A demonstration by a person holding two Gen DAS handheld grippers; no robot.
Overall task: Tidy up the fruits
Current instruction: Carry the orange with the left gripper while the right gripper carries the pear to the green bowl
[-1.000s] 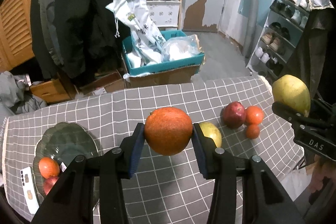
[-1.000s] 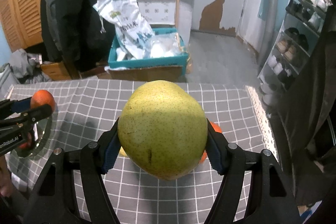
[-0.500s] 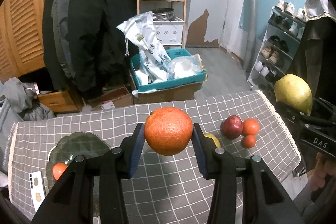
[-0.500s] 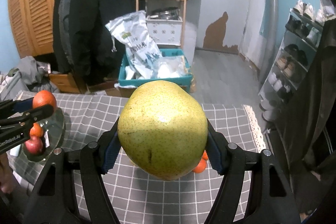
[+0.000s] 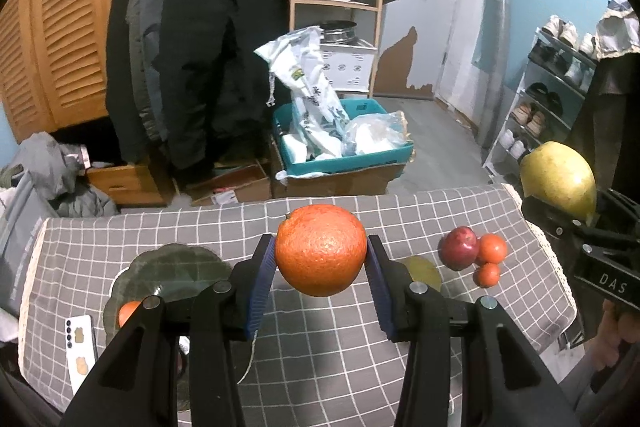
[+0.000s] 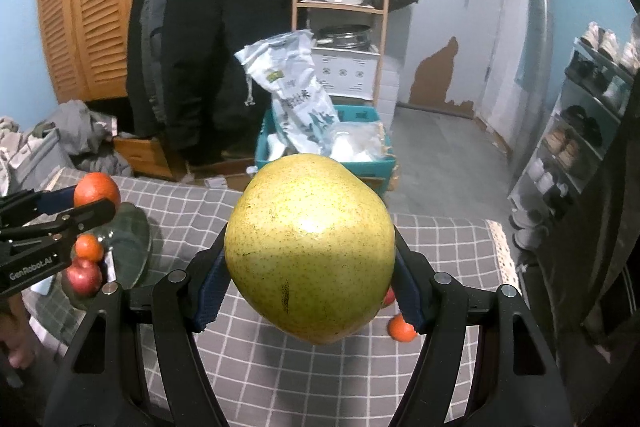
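Both grippers are angling down over the table: the left gripper (image 5: 321,259) is clamping an orange (image 5: 321,250) between its blue pads, and the right gripper (image 6: 310,263) is gripping a big yellow-green pear (image 6: 310,259), each fruit sitting off the surface and bulging out past the fingertips. Below, a grey checked tablecloth (image 5: 320,347) is carrying a dark glass plate (image 5: 176,265) at the left with a small orange fruit (image 5: 128,311), and a red apple (image 5: 459,247) touching two small oranges at the right. Behind, black coats (image 5: 192,47), a teal box (image 5: 344,151) and a shoe rack (image 5: 552,99) are filling the room.
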